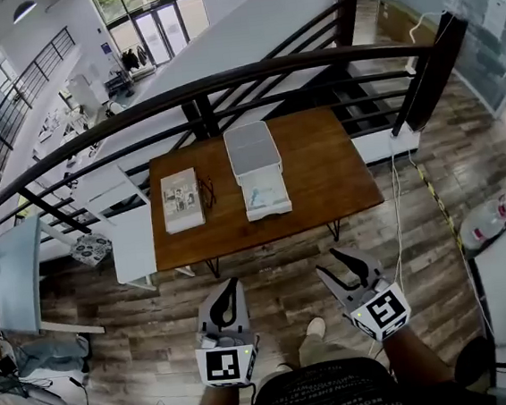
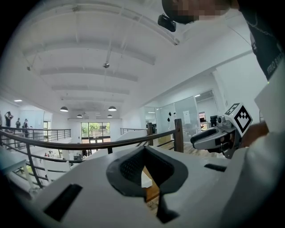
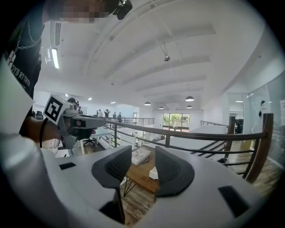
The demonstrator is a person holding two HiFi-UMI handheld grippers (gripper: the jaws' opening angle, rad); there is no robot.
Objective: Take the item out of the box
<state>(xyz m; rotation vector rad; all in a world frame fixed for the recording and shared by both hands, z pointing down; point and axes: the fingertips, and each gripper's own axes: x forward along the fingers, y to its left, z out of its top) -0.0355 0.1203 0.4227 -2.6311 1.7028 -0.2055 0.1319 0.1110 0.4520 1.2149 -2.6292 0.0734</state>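
Note:
An open white box [image 1: 265, 192] stands on the wooden table [image 1: 331, 171], and its lid [image 1: 252, 146] is folded back behind it. What lies inside is pale and too small to make out. Both grippers hang low over the floor, well short of the table's near edge. My left gripper [image 1: 234, 283] [image 2: 144, 149] has its tips together with nothing between them. My right gripper [image 1: 328, 262] [image 3: 143, 149] stands open and empty. Between its jaws the right gripper view shows the table and the box [image 3: 153, 172] far off.
A flat printed box or book [image 1: 182, 198] lies left of the white box, with a thin dark cord [image 1: 208, 191] beside it. A dark curved railing [image 1: 222, 82] runs behind the table. A white cable [image 1: 396, 200] trails down at the right. White furniture [image 1: 133, 241] stands at the left.

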